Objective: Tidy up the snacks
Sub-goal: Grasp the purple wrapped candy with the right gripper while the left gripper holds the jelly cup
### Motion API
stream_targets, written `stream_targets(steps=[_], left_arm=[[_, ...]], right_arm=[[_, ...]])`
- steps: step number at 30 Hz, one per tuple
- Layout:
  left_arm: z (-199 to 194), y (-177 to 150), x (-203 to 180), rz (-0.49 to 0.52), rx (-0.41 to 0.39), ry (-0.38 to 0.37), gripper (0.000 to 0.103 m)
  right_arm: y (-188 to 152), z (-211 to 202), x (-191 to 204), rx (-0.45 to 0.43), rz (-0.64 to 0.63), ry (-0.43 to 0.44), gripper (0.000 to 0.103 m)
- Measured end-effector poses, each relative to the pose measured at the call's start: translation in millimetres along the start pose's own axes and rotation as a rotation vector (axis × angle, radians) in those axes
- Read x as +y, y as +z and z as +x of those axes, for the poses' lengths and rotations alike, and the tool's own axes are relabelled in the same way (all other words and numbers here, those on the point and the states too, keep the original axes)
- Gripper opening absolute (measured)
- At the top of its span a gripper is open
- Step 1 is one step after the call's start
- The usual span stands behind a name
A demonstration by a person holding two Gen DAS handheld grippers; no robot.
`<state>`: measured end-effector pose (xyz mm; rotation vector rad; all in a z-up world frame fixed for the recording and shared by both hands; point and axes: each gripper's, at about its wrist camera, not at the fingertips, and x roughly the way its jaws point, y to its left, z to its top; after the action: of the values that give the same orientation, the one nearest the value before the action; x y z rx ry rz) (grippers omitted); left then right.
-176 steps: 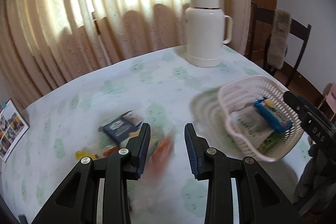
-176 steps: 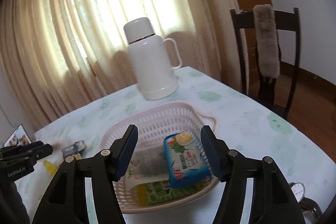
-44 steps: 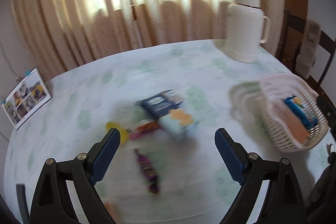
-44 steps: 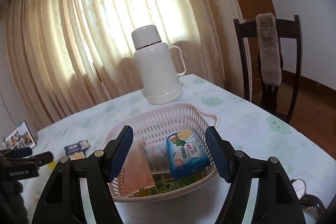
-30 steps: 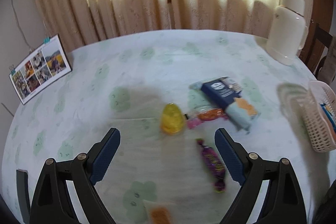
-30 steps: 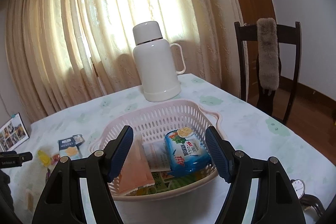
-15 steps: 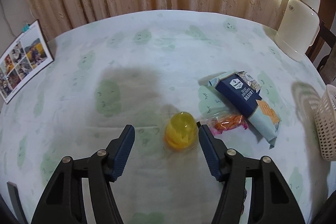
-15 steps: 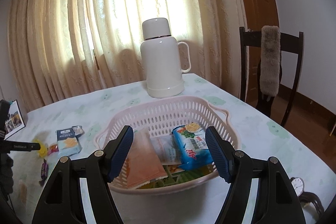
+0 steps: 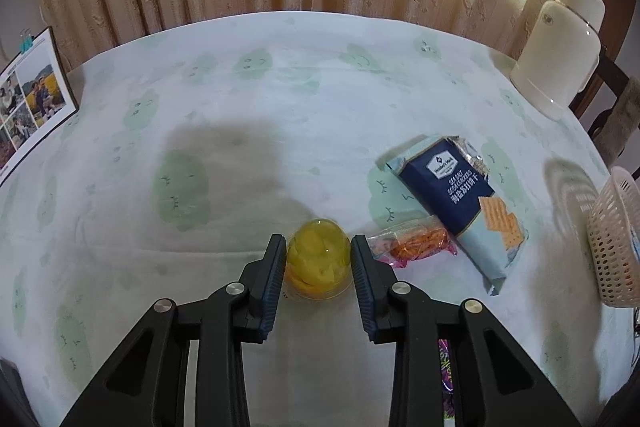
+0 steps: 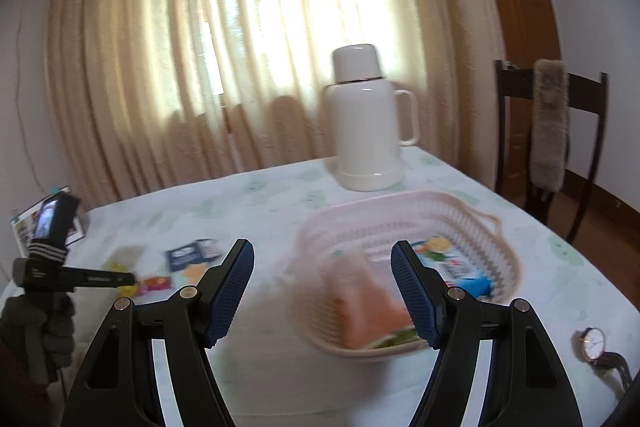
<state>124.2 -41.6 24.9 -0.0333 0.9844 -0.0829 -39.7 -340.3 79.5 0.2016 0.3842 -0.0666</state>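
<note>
left tool (image 9: 318, 261) pads flank yellow jelly cup (image 9: 318, 259); right tool (image 10: 322, 291) wide apart.

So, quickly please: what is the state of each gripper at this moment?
Left gripper: closed around the yellow jelly cup, which sits on the table.
Right gripper: open, holding nothing, in front of the basket.

left tongs (image 9: 318, 263) narrowed since half a second ago | now flanking yellow jelly cup (image 9: 318, 261) (contact unclear)
</note>
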Motion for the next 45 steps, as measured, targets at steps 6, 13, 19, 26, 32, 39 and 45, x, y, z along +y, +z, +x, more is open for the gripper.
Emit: stream_targets(steps=[6, 13, 19, 26, 32, 39, 45], left_arm=[[-21.6, 1.2, 6.8, -0.010, -0.049, 0.024, 0.030], [-45.9, 3.2, 14.2, -0.033, -0.105, 0.023, 0.030], [-59.7, 3.3, 17.3, -0.047, -0.132, 0.020, 0.030], [-65.9, 3.0, 21.3, -0.064, -0.140, 0.014, 0.030], [-65.0, 3.0, 22.0, -0.071, -0.134, 0.012, 0.030], [-63.3, 2.5, 21.1, -0.070, -0.129, 0.014, 0.030], [-61.8, 0.9, 20.2, -0.067, -0.126, 0.014, 0.030]], right_arm=[[-4.4, 15.6, 40.8, 0.093, -0.014, 0.157, 0.072], [-18.6, 46.3, 91.9, 0.256, -0.095, 0.303, 0.070], [-43.4, 73.3, 140.0, 0.416, -0.226, 0.398, 0.048], [-67.5, 94.2, 180.1, 0.522, -0.351, 0.417, 0.041], [-77.3, 107.6, 189.9, 0.544, -0.376, 0.380, 0.032], [-77.9, 104.9, 191.7, 0.509, -0.426, 0.323, 0.018], [-73.6, 105.0, 189.4, 0.497, -0.407, 0.306, 0.017]])
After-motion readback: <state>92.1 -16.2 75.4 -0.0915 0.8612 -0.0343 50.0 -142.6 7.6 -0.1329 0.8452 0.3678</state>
